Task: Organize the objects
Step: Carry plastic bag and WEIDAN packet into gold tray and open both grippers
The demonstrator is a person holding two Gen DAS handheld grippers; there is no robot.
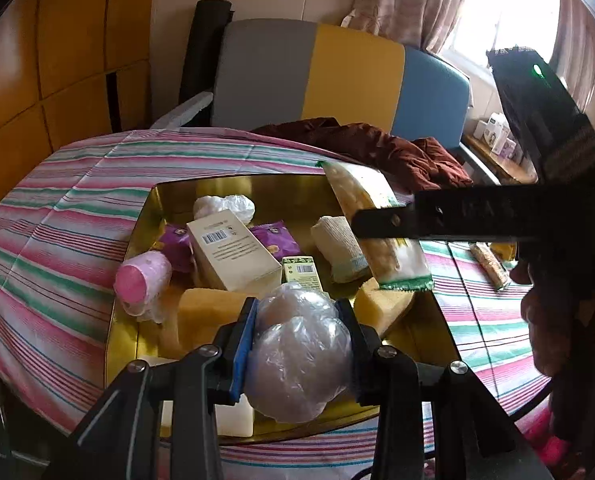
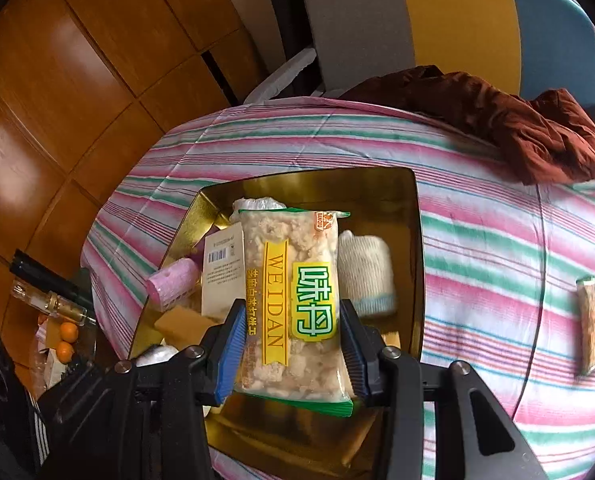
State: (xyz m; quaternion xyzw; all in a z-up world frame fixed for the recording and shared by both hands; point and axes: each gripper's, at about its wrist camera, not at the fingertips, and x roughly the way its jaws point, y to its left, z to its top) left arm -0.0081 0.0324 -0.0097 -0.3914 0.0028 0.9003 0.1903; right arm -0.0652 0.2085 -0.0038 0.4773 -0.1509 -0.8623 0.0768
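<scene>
desk (image 2: pixel 477 240) under striped cloth, round-edged, carrying a gold tray (image 2: pixel 413 240) with raised walls, already crowded. inside: white carton (image 1: pixel 233 254), yellow sponges (image 1: pixel 205 312), rolled cream sock (image 1: pixel 339 254), pink roller (image 1: pixel 143 280), purple sachets. well apart on the cloth to the right, one more wrapped bar (image 2: pixel 591 326), not yet collected.

right tongs (image 2: pixel 291 354) clenched on a long snack packet (image 2: pixel 289 292), pads pressing its two long edges near the lower end, packet hanging over the tray's middle, above the sock and carton. likely light, crinkly film over brittle puffed pieces: easily crushed, slick at the seal ends, so best gripped across the filled body and not squeezed harder.

left tongs (image 1: pixel 297 344) clenched on a plastic-wrapped ball (image 1: pixel 299 354), lumpy and pale, held over the tray's near edge. probably soft and light, loose film prone to slipping; squeezed at its widest part between the blue pads.

both items apparently ready to be lowered into free gaps in the tray.
</scene>
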